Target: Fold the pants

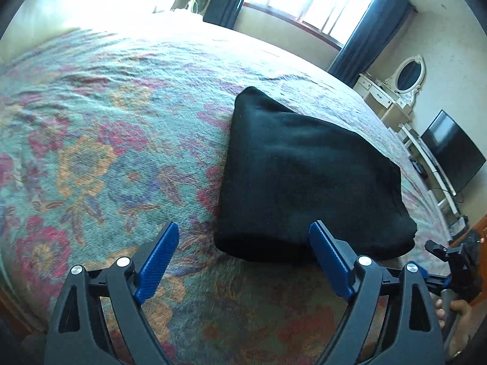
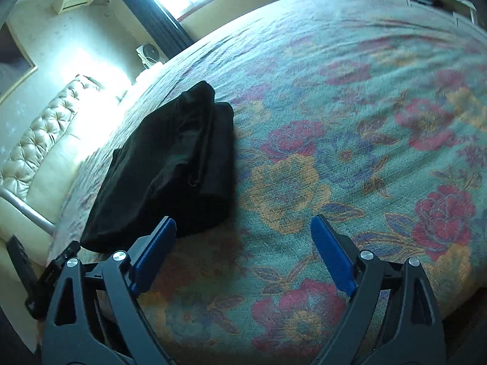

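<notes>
The black pants (image 1: pixel 307 176) lie folded into a compact, thick bundle on the floral bedspread (image 1: pixel 100 140). In the left wrist view they sit just ahead and to the right of my left gripper (image 1: pixel 245 228), which is open and empty, its right blue pad (image 1: pixel 330 257) near the bundle's front edge. In the right wrist view the bundle (image 2: pixel 173 164) lies ahead to the left, with stacked layers showing. My right gripper (image 2: pixel 243 222) is open and empty above the bedspread (image 2: pixel 350 121), its left pad (image 2: pixel 153 255) near the bundle's near corner.
The bed has a tufted cream headboard (image 2: pixel 39 140). A window with dark curtains (image 1: pixel 362 39), a white dressing table with an oval mirror (image 1: pixel 408 76) and a television (image 1: pixel 453 149) stand beyond the bed. The other gripper and a hand show at the right edge (image 1: pixel 456 273).
</notes>
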{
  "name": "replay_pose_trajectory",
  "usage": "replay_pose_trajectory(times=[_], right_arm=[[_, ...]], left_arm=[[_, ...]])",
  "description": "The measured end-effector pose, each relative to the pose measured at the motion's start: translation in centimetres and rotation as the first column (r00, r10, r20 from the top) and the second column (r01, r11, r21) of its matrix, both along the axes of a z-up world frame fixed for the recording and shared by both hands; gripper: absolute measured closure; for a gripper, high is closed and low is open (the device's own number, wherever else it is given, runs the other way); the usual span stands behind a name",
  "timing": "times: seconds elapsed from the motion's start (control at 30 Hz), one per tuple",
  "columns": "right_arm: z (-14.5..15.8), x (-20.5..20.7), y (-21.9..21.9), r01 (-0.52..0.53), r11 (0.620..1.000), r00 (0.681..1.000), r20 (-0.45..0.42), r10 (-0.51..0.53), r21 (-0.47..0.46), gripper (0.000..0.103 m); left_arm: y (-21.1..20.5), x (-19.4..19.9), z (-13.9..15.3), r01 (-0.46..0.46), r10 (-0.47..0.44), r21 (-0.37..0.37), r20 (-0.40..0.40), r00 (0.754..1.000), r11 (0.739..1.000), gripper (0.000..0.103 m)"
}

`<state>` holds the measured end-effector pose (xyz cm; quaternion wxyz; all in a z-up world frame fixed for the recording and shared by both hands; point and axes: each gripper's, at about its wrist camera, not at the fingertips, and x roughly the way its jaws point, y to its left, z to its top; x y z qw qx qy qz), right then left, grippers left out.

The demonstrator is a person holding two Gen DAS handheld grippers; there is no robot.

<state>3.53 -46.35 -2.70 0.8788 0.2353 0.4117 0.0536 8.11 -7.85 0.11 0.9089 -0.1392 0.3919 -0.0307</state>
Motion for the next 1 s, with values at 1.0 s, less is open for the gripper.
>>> replay_pose_trajectory(times=[1.0], right_arm=[[2.0, -2.0, 8.4, -0.135, 0.972, 0.986, 0.072, 0.152, -0.194, 0.011]], left_arm=[[-5.6, -4.2, 1.4, 0.017, -0.028, 0.269, 0.037, 0.999, 0.963, 0.016]])
